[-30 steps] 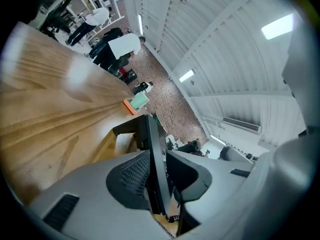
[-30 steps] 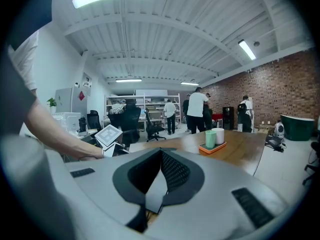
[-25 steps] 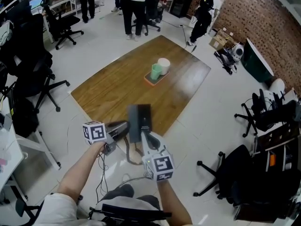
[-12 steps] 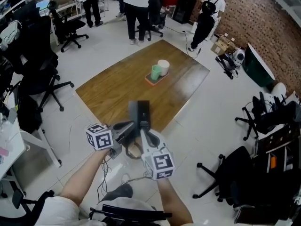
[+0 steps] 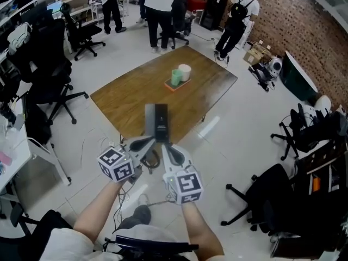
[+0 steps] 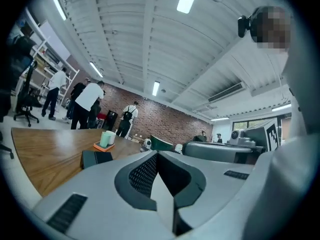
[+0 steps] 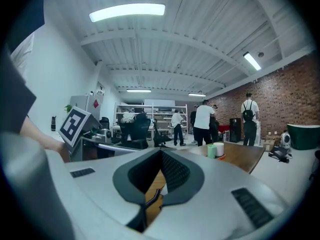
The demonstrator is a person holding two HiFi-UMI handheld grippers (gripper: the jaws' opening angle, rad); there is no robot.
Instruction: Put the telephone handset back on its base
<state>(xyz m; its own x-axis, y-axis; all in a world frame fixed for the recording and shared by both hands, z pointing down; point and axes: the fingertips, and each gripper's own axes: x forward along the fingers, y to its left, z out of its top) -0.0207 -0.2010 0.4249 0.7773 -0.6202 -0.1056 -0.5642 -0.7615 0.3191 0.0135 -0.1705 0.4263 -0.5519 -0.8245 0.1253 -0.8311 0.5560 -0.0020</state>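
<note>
The black telephone (image 5: pixel 156 122) lies at the table's near edge; from the head view I cannot tell its handset from its base. Its coiled cord (image 5: pixel 154 160) hangs below the edge, between my two grippers. My left gripper (image 5: pixel 145 144) is shut and empty, its tips just short of the telephone (image 6: pixel 96 158). Close beside it, my right gripper (image 5: pixel 168 150) is also shut with nothing held. In the right gripper view, the cord (image 7: pixel 152 199) shows through the slit under the right gripper (image 7: pixel 161 154). In the left gripper view, the left gripper (image 6: pixel 157 156) points over the tabletop.
The wooden table (image 5: pixel 136 97) carries an orange tray with a green and a white cup (image 5: pixel 178 76) at its far side. Black office chairs (image 5: pixel 51 88) stand left, more chairs (image 5: pixel 261 200) right. People (image 5: pixel 160 4) stand beyond the table.
The left gripper's jaws have shut. Both grippers have drawn back a little from the telephone, which now sits farther ahead of their tips.
</note>
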